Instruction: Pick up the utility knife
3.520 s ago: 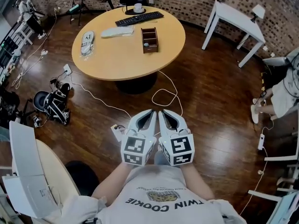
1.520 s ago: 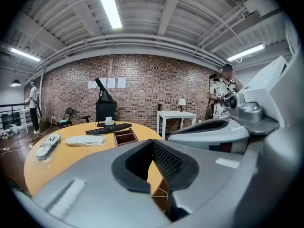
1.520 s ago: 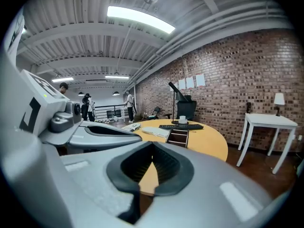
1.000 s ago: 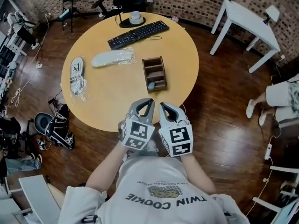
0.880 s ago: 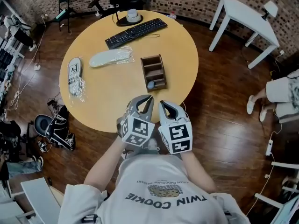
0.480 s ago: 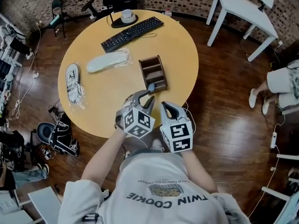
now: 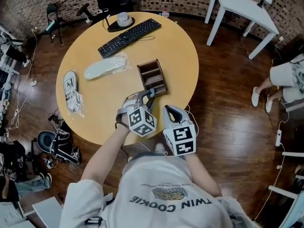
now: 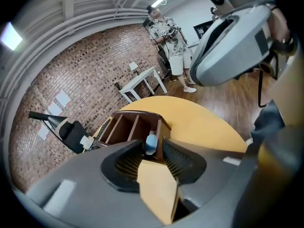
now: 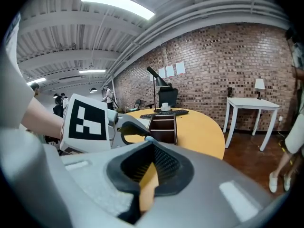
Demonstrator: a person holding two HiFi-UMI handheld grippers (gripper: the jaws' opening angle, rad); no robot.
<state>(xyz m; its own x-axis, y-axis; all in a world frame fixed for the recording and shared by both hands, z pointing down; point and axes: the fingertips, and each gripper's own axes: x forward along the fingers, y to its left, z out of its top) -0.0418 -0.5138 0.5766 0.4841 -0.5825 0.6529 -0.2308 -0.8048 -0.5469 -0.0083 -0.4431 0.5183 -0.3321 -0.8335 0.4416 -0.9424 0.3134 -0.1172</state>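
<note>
The utility knife [image 7: 153, 92] shows only as a pale blue end standing up from the near compartment of a brown wooden organiser [image 7: 151, 75] on the round yellow table [image 7: 180, 56]. My left gripper [image 7: 148, 98] reaches to that compartment, rolled to one side. In the left gripper view the knife's blue end [image 8: 151, 142] stands just past the tips of the left gripper [image 8: 152, 148]. Its jaws are opening and nothing presses on the knife. My right gripper [image 7: 167, 109] hangs back at the table's near edge, shut and empty. From the right gripper view the organiser [image 9: 164, 123] lies ahead.
On the table's far side lie a black keyboard [image 7: 129, 31], a white wrapped shoe [image 7: 105, 66], another shoe [image 7: 71, 87] and a cup [image 7: 123, 19]. A white side table [image 7: 240, 4] and a seated person [image 7: 285, 77] are to the right. Cables and bags lie on the floor at left.
The table has come closer. My left gripper went forward and down to the organiser, rolled, and its jaws parted. The right gripper sank a little.
</note>
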